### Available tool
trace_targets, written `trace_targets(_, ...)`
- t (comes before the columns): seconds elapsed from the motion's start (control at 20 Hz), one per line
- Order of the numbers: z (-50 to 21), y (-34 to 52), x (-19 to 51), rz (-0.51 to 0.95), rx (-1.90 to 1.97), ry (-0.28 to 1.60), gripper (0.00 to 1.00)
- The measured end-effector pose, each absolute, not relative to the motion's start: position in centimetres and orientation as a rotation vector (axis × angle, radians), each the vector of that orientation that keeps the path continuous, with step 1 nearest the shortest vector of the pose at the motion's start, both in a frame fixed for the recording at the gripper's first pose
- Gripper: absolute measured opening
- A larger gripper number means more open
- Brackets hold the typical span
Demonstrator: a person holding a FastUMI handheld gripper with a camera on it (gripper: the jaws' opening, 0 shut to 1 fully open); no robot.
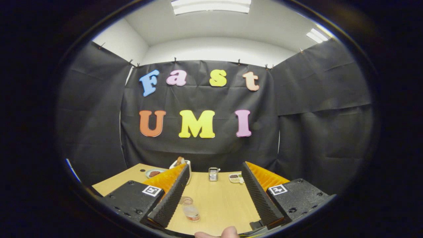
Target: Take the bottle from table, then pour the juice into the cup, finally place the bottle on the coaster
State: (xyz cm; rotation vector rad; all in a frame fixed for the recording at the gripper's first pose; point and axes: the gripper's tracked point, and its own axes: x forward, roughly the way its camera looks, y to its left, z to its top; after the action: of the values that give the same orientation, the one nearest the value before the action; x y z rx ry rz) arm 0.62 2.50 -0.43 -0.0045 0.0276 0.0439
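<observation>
A small clear bottle (190, 209) stands upright on the wooden table (221, 201), with a reddish-brown band low on its body. It sits between my fingers, close to the inner face of the left finger (172, 195) and well back from the tips. My gripper (214, 166) is open wide, and neither finger touches the bottle. The right finger (256, 191) is far from it. A small metallic container (213, 174) stands beyond the fingertips near the table's far edge.
Along the far edge sit a plate of reddish food (153, 173), a white holder with something brown in it (180, 162), and a small white dish with dark contents (235, 178). Black cloth walls close the booth. A person's fingertip (228, 232) shows just below the fingers.
</observation>
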Motion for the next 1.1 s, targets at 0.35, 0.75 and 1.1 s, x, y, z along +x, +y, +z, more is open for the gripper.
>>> trace_targets(0.35,-0.4,2.9,0.7,0.051,-0.002,0.031,1.0)
trace_targets(0.75,-0.5,2.9,0.3,0.054,0.005,0.036,1.0)
trace_targets(1.1,-1.5,3.2,0.4,0.077,0.026,0.037,1.0)
